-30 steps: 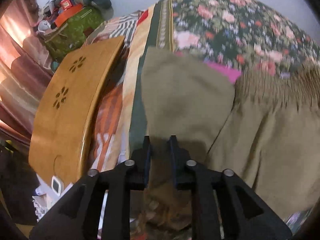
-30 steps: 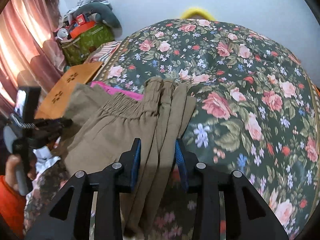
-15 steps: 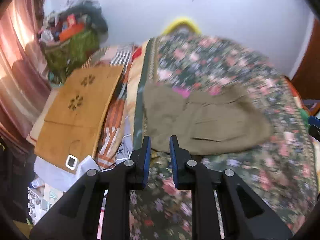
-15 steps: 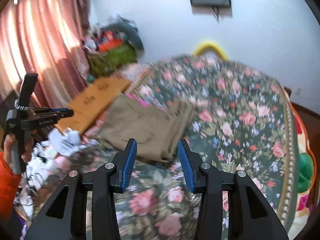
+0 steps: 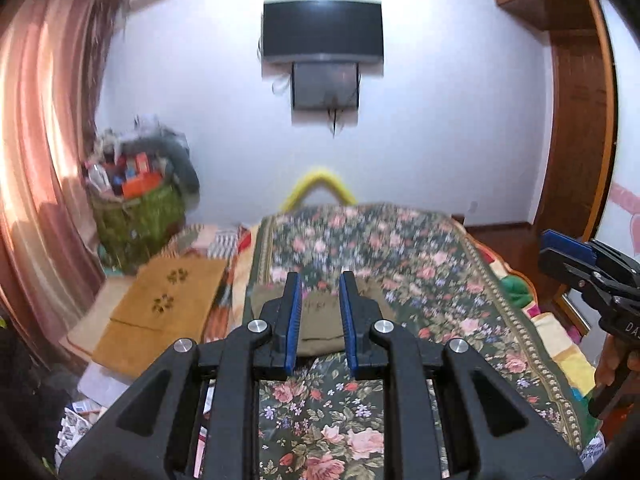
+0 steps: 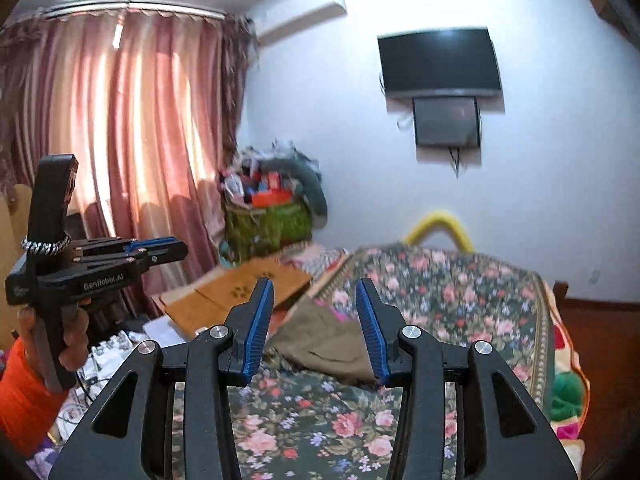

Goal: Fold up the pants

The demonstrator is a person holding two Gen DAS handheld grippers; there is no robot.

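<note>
We hold both sets of fingers raised above the bed, empty and gripping nothing. The left gripper (image 5: 319, 316) sits at lower centre of the left wrist view, its blue-padded fingers (image 5: 295, 312) parted by a moderate gap. The right gripper (image 6: 315, 326) sits at lower centre of the right wrist view with its fingers (image 6: 260, 320) spread wider.

The pants (image 5: 324, 326) lie as a compact olive-brown rectangle on the floral bedspread (image 5: 420, 280). In the left wrist view they appear directly beyond the finger gap, at mid-frame, well apart from the pads. In the right wrist view the same bundle (image 6: 320, 344) shows between the two fingers, slightly left of centre, near the bedspread's left edge (image 6: 332, 280). Neither gripper touches the fabric.

We judge the task to be at or near completion: the garment reads as a small layered stack with no leg trailing out. The frames do not show whether the edges align, because the bundle is small and partly hidden by the fingers. At most a final squaring of the stack appears to be left.
</note>
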